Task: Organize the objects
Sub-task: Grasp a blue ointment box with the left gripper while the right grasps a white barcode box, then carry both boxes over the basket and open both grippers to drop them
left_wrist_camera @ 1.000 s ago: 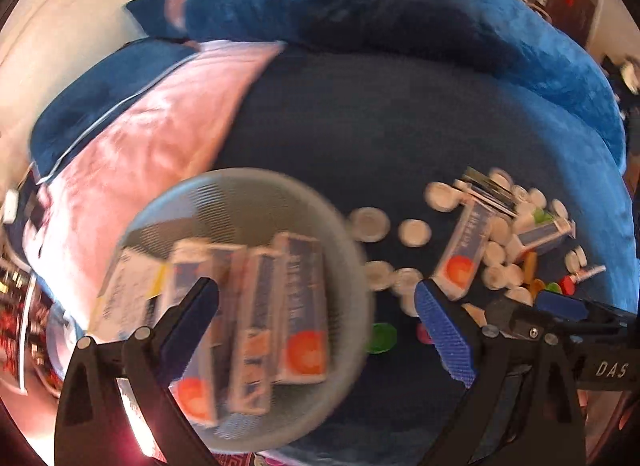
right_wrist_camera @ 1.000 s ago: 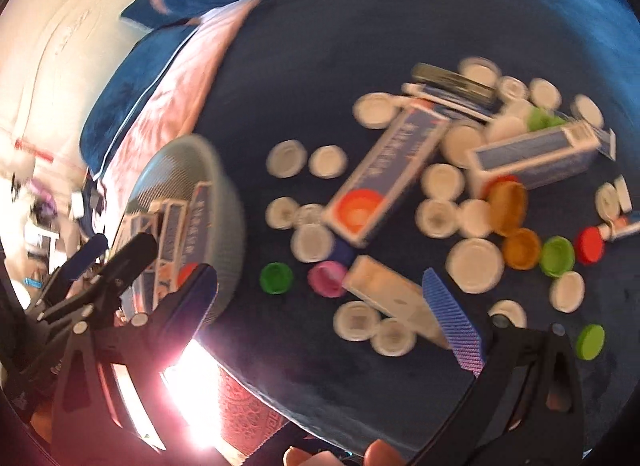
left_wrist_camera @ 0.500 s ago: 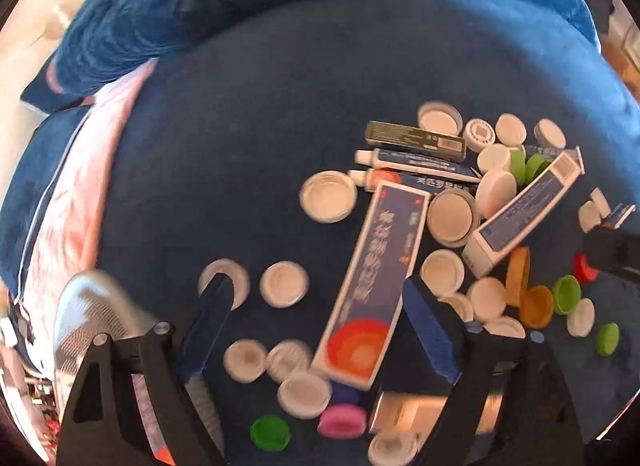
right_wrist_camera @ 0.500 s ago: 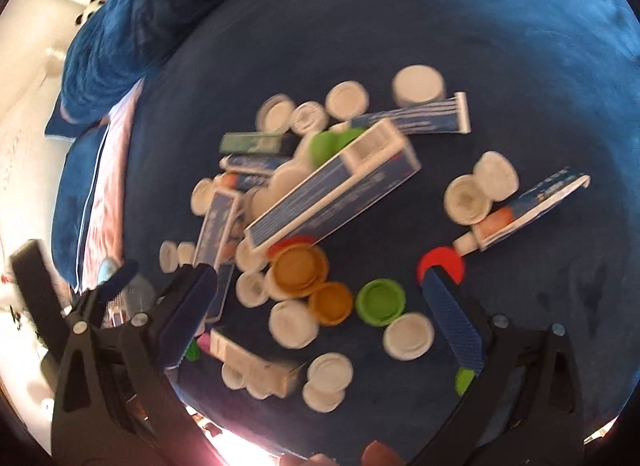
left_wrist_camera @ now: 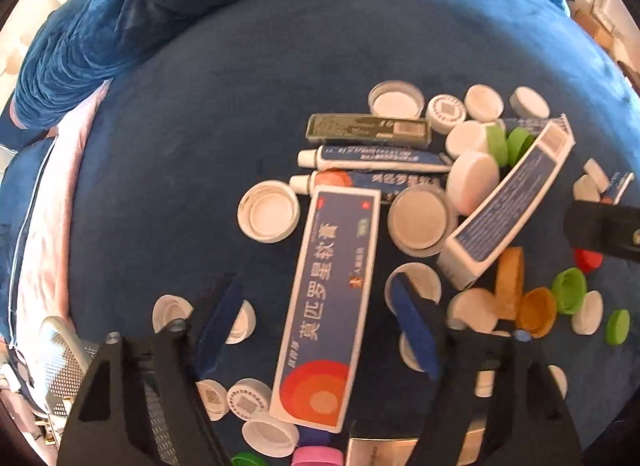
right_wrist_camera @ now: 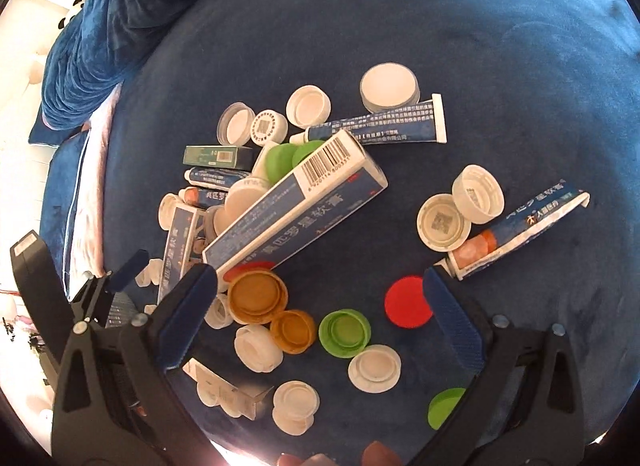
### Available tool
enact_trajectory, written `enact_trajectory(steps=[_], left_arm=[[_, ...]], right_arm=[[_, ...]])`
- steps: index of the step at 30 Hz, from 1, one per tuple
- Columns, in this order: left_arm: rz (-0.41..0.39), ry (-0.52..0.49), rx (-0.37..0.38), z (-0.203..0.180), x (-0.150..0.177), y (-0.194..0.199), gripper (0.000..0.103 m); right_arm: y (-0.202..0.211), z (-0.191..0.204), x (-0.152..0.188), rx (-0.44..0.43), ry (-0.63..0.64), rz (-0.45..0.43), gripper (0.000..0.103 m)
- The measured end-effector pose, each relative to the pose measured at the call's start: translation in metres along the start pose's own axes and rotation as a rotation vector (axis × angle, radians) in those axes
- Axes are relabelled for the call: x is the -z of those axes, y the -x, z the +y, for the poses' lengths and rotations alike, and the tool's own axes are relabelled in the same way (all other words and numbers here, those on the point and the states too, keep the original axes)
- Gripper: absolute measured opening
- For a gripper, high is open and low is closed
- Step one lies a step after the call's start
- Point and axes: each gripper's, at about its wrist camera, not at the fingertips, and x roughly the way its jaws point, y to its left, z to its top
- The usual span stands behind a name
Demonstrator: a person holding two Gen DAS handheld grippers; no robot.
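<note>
While the left gripper (left_wrist_camera: 316,330) closes in, its fingers (left_wrist_camera: 218,316) straddle the ointment box (left_wrist_camera: 330,306) without touching it. That box lies flat on the blue cushion (left_wrist_camera: 240,105), long axis running away from the camera, orange end nearest. Bottle caps (left_wrist_camera: 269,216) crowd both sides. A mesh basket (left_wrist_camera: 60,362) sits at far left, contents hidden. The right gripper (right_wrist_camera: 320,308) gapes empty above a green cap (right_wrist_camera: 345,332).
</note>
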Motion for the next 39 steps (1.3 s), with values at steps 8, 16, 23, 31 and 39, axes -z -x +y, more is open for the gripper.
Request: enact_trajectory(steps=[8,16,23,31,39], left_arm=[[-0.028,0.068,0.067,0.014,0.001,0.010,0.040],[-0.062,0.095,0.088,0.016,0.003,0.026,0.040],[-0.079,0.091,0.086,0.020,0.009,0.038,0.040],[-0.122,0.124,0.072,0.034,0.023,0.068,0.040],[-0.154,0.146,0.066,0.039,0.034,0.097,0.040]], right_arm=[[-0.001,0.001,-0.011,-0.021,-0.069,-0.040,0.103],[-0.030,0.008,-0.016,-0.029,-0.198,-0.012,0.103],[-0.032,-0.001,-0.013,-0.043,-0.272,-0.032,0.054],[-0.003,0.001,0.003,-0.117,-0.220,-0.048,0.027],[0.023,0.018,0.016,-0.156,-0.138,-0.064,0.026]])
